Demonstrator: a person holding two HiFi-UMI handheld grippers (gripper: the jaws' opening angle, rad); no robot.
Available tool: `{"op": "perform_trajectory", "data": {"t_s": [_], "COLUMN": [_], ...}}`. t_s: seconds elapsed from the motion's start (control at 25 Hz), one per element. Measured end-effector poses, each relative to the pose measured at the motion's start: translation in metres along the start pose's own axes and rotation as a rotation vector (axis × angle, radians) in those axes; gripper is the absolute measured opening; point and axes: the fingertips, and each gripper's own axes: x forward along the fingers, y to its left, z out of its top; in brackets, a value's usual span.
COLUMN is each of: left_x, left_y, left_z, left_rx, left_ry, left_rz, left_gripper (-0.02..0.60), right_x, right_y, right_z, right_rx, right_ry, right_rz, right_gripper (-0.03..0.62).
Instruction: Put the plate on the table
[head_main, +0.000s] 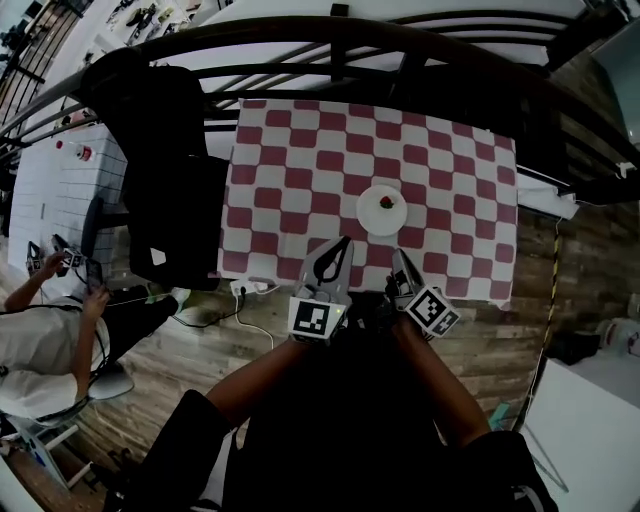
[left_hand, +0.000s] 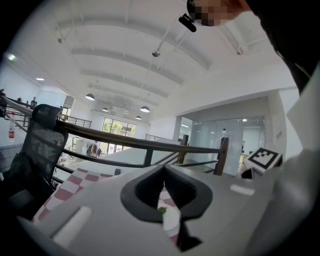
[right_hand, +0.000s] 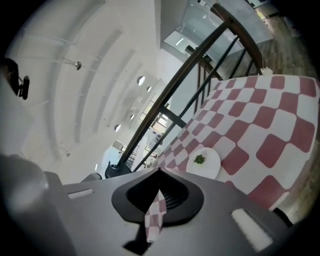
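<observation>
A round white plate (head_main: 382, 212) lies on the red-and-white checked table (head_main: 300, 150), near its front edge, with a small red and green piece of food (head_main: 387, 202) on it. My left gripper (head_main: 343, 243) points at the plate from just short of it, jaws together and empty. Beside it my right gripper (head_main: 399, 254) hovers over the table's front edge, also shut on nothing. In the right gripper view the plate (right_hand: 204, 163) sits beyond the closed right gripper (right_hand: 160, 171), untouched. In the left gripper view, a sliver of the plate (left_hand: 169, 219) shows past the left gripper (left_hand: 163, 170).
A black office chair draped with a dark jacket (head_main: 160, 170) stands at the table's left. A curved black railing (head_main: 350, 35) runs behind the table. A seated person (head_main: 40, 340) is at lower left, and cables with a power strip (head_main: 250, 288) lie on the wooden floor.
</observation>
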Motion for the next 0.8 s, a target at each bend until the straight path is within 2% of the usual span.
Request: {"op": "perform_trajectory", "data": {"t_s": [0.12,0.32,0.56,0.8], "left_x": [-0.004,-0.012,-0.021,-0.032], "left_y": [-0.007,-0.01,-0.023,-0.033], "left_z": [0.005,0.008,0.021,0.033], "left_rx": [-0.007,-0.02,0.031,0.04], "left_ry": [-0.009,-0.01,-0.053,-0.093], "left_rz": [-0.01,0.002,-0.043,-0.064], "left_gripper": [0.009,0.009,0.009,0.009], "right_x": [-0.013,-0.031,-0.05,-0.066], "right_y": [0.02,0.052,0.089,0.121], "right_z": [0.008,0.024,0.027,0.023], "right_rx": [-0.136,-0.426,-0.621,-0.816], "right_ry": [-0.026,-0.06,-0.129,-0.191], "right_rz": [0.014,-0.022,-0.008,-0.017], "right_gripper": [-0.002,-0.002,-0.002,-0.002]}}
